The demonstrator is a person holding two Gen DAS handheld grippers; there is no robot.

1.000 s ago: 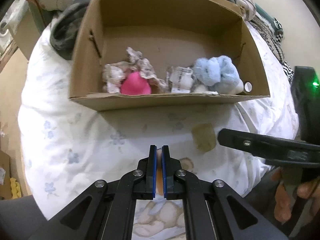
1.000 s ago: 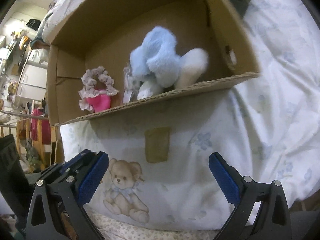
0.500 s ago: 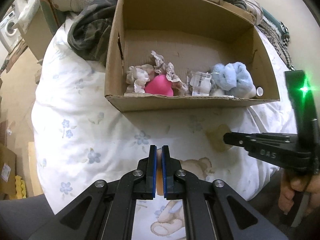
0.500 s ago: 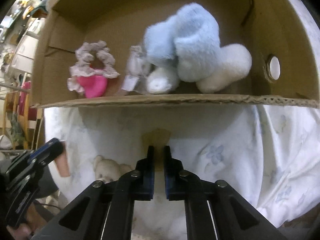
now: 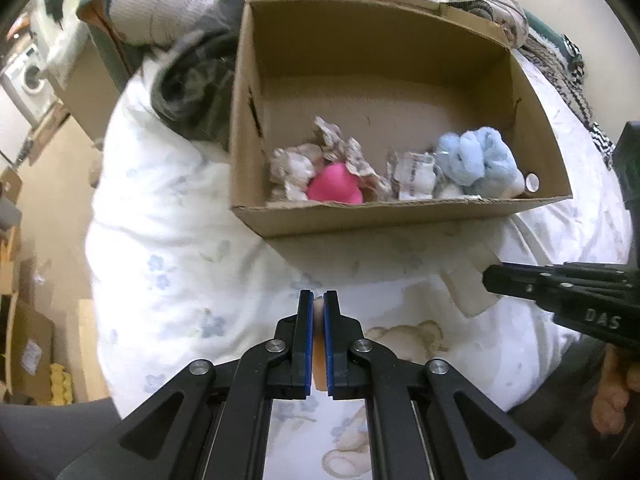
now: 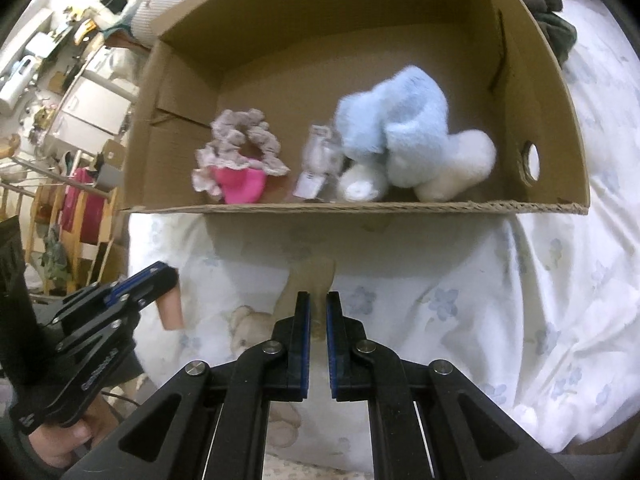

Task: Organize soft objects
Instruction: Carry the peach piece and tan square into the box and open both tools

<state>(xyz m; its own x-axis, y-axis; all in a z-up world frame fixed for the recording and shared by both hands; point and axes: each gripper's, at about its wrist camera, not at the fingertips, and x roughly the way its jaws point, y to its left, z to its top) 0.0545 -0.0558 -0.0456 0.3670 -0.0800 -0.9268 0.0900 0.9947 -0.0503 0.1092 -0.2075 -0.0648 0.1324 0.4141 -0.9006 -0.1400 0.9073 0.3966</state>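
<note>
I have the left hand-held gripper [image 5: 318, 300] clenched on a small peach-pink sponge [image 6: 171, 312], and the right hand-held gripper [image 6: 318, 300] grasping a beige sponge [image 6: 310, 280] that it has just closed on; both pieces stick out past the blue pads, so each grip looks firm. Both tools hang over the bed [image 5: 168, 248], just near of the cardboard box [image 5: 400, 216], which I judge suits a short carry over its low near wall. Inside, along that wall, lie the soft things already gathered: a frilly scrunchie [image 6: 240, 140] around a pink piece [image 6: 240, 184] at left, a tagged white bundle [image 6: 320, 160] in the middle, and fluffy blue-and-white socks [image 6: 408, 132] at right. The far half of the box floor is bare.
</note>
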